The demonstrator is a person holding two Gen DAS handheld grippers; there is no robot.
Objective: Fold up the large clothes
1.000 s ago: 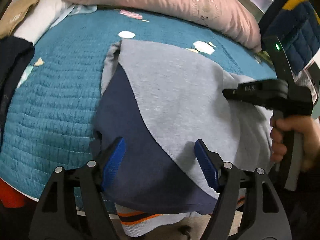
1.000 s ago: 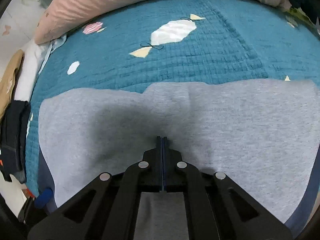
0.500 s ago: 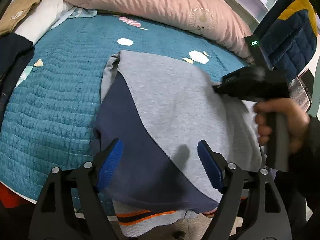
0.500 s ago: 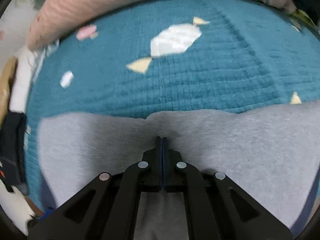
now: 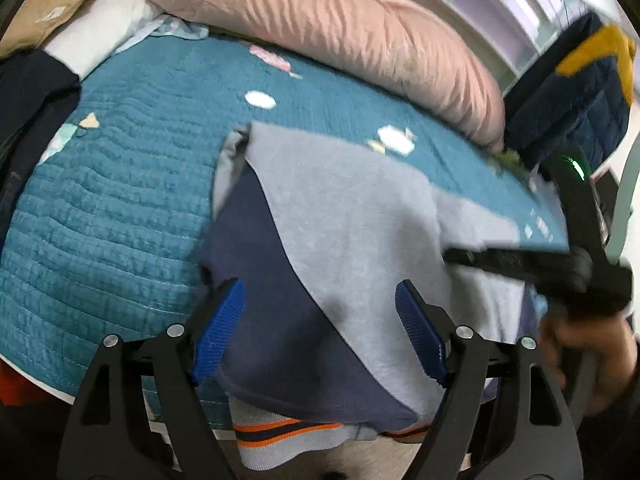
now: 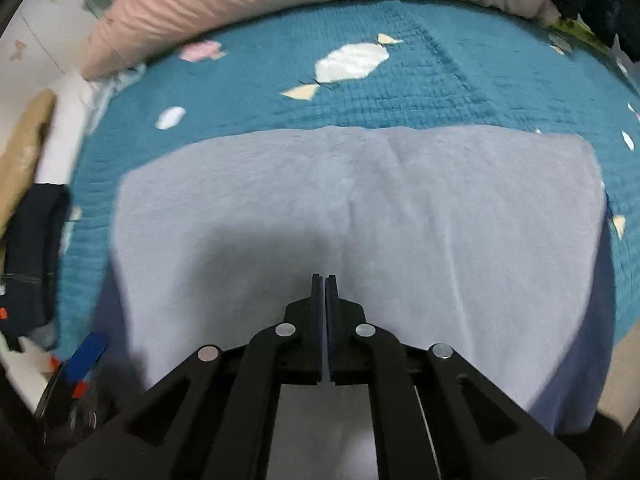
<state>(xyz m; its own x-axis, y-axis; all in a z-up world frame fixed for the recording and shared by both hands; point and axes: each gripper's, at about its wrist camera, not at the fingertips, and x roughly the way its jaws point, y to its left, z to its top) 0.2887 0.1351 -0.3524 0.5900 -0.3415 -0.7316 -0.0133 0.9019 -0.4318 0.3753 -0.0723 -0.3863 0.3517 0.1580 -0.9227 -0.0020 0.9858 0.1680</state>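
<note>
Nearest, the left claw (image 5: pixel 318 320) is spread wide, above the navy part of the one sweatshirt (image 5: pixel 352 216) at 6 o'clock; the right claw (image 6: pixel 324 280) is pressed together over the grey panel, and I cannot tell if cloth is pinched. The sweatshirt lies on the teal bed (image 5: pixel 104 216), its striped hem overhanging the edge; a careless pull could drag it off. Farthest, at 12 o'clock, one pink pillow (image 5: pixel 344 36).

Bed, teal quilt (image 6: pixel 460 80): grey-navy sweatshirt (image 6: pixel 360 208) spread flat; pink pillow (image 5: pixel 340 36) along far edge.
</note>
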